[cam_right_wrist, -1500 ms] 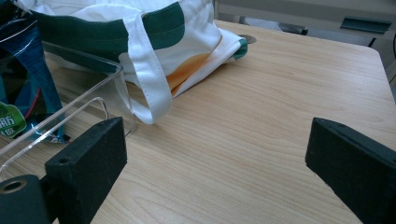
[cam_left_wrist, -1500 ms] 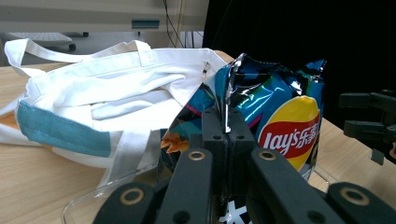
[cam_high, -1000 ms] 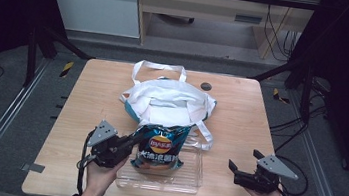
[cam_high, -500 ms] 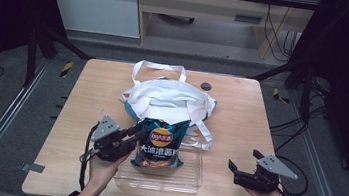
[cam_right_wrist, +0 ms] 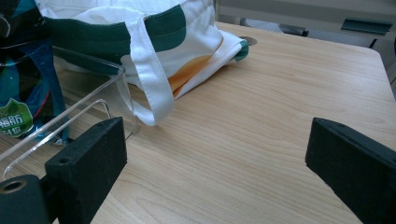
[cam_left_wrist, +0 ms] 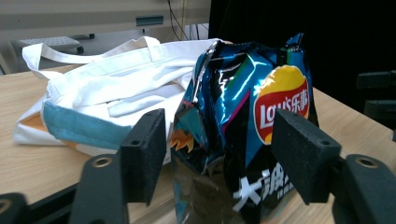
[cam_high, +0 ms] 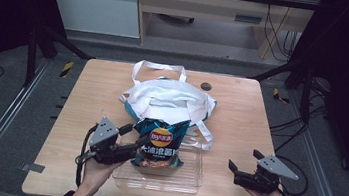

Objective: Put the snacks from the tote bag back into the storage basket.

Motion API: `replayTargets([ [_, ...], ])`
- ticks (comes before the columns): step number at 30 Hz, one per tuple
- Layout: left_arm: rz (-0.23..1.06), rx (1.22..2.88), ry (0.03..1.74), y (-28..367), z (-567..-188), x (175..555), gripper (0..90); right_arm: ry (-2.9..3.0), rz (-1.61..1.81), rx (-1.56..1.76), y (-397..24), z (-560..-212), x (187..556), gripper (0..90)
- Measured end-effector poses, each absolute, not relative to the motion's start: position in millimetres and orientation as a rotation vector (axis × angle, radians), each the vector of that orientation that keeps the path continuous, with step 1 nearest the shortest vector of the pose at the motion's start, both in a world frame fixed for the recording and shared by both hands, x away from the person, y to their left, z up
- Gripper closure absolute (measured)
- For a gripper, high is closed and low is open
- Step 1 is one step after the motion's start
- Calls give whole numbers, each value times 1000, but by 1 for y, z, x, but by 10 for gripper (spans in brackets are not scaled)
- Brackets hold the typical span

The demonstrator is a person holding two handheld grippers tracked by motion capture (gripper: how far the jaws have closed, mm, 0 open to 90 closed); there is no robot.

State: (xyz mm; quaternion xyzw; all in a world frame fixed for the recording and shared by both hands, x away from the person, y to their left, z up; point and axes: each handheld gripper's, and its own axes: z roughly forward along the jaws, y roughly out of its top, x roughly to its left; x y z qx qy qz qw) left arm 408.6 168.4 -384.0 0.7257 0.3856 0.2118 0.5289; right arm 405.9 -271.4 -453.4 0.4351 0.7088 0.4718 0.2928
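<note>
The crisp bag (cam_high: 159, 143) stands upright in the clear tray (cam_high: 188, 178) at the near middle of the table (cam_high: 241, 111), its top leaning toward the tote bag (cam_high: 169, 100) just behind it. In the left gripper view the crisp bag (cam_left_wrist: 243, 135) sits between the two black jaws, which have just been opening; both pads stand off the foil, with a gap showing on either side, so the bag is released and stands on its own. The left gripper (cam_high: 129, 145) lies level at the tray's left end, held by a hand at the near edge.

The right gripper (cam_high: 240, 169) rests well apart, near the table's right near corner, its jaws spread wide with bare wood between them.

The tote, white with green trim, lies slumped across the table's middle, one handle looped toward the far edge and another trailing beside the tray's far right corner. The table is pale wood with rounded corners and a small dark grommet (cam_high: 206, 87) near its far side. Beyond it are a grey floor, black frame legs, cables and a light wooden desk (cam_high: 209, 6).
</note>
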Motion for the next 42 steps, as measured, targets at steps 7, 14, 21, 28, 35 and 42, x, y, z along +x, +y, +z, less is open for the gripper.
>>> replayTargets([
  [7, 522, 1782, 896, 185, -386, 401, 293, 1887, 1263, 1160, -272, -453, 404, 58],
  [14, 551, 1782, 933, 210, -397, 404, 236, 1883, 1263, 1160, -272, -452, 404, 58],
  [21, 575, 1774, 970, 242, -418, 401, 214, 1886, 1263, 1165, -272, -453, 404, 57],
  [28, 600, 1742, 994, 267, -432, 407, 215, 1885, 1266, 1167, -272, -453, 404, 56],
  [35, 617, 1772, 1019, 277, -444, 416, 215, 1887, 1258, 1161, -273, -453, 405, 55],
  [42, 627, 1787, 1016, 278, -447, 418, 215, 1888, 1257, 1165, -273, -453, 405, 55],
])
